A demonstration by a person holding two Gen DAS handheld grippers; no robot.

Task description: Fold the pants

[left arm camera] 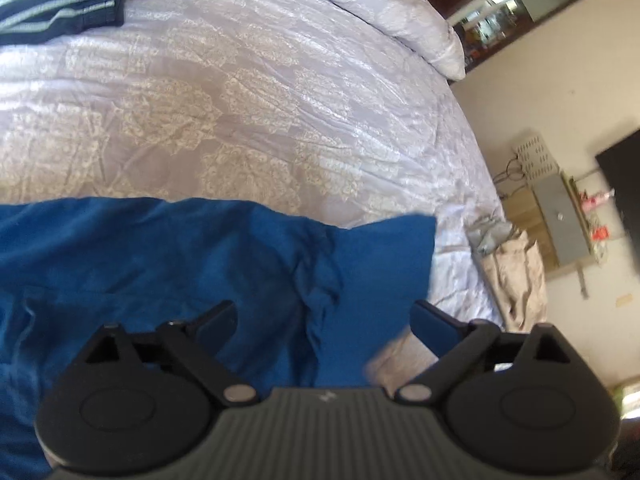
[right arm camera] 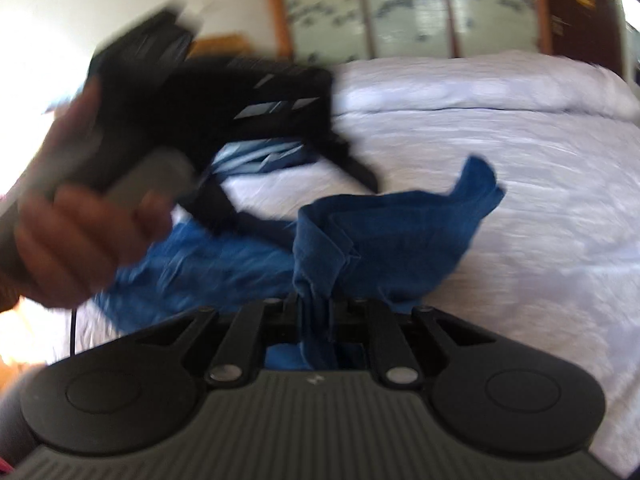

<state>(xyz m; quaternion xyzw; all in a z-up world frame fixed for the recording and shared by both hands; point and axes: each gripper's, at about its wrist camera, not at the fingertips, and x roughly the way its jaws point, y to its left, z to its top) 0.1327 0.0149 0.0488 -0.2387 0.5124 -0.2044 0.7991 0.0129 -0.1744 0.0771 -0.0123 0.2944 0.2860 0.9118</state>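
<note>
Blue pants [left arm camera: 160, 264] lie crumpled on the bed's pale patterned quilt [left arm camera: 240, 100]. My left gripper [left arm camera: 324, 316] is open just above the pants, its fingers spread wide with blue cloth between and below them. In the right wrist view, my right gripper [right arm camera: 316, 308] is shut on a bunched fold of the blue pants [right arm camera: 380, 240], lifting the cloth off the quilt [right arm camera: 520, 200]. The left gripper [right arm camera: 360, 172] shows there too, blurred, held in a hand at the left, over the pants.
Dark striped folded clothes [left arm camera: 68, 4] lie at the far left of the bed. The bed's right edge drops to a floor with a beige bag [left arm camera: 516, 276] and a small cabinet [left arm camera: 560, 216]. A wardrobe with glass doors [right arm camera: 400, 4] stands behind the bed.
</note>
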